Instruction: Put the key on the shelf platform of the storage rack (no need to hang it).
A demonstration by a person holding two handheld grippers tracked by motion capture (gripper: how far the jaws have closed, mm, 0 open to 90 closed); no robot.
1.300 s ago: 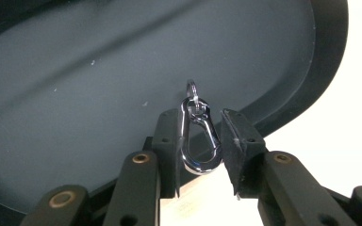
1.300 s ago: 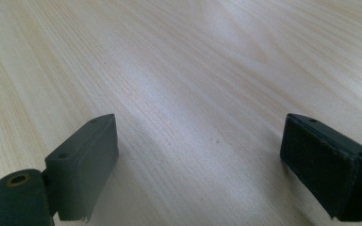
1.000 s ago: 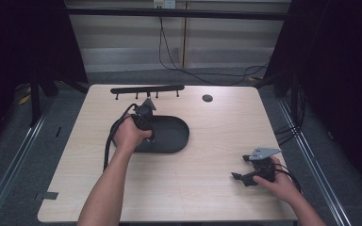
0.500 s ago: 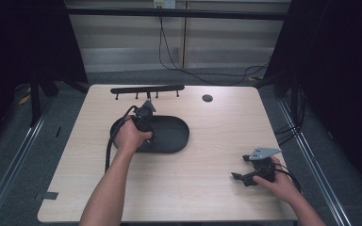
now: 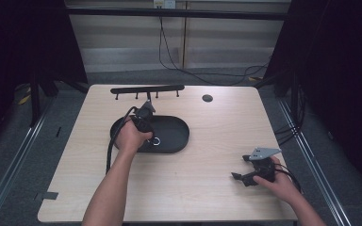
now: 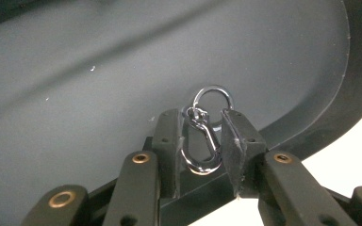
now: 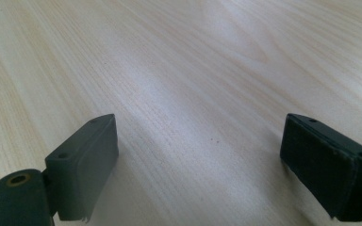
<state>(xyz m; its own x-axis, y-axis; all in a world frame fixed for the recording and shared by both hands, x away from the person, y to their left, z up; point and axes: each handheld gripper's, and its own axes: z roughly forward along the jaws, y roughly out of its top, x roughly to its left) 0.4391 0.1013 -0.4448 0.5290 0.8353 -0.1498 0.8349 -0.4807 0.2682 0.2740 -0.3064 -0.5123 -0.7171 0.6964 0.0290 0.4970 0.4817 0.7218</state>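
Already the left hand-held gripper (image 6: 201, 141) is clenched on the silver snap hook (image 6: 201, 143) inside the black oval tray (image 5: 179, 134), so the grasp looks done and lifting remains, while the right hand-held gripper (image 7: 202, 165) rests released on the worktop (image 5: 217, 197) well apart from that tray.

Light wooden table (image 5: 202, 188), black oval tray (image 5: 174, 134), hook rail (image 5: 146, 89), small dark disc (image 5: 207, 98)

Lab recording bay — black curtains (image 5: 23, 42), lone wooden table (image 5: 217, 188), trailing wall cables (image 5: 179, 61)
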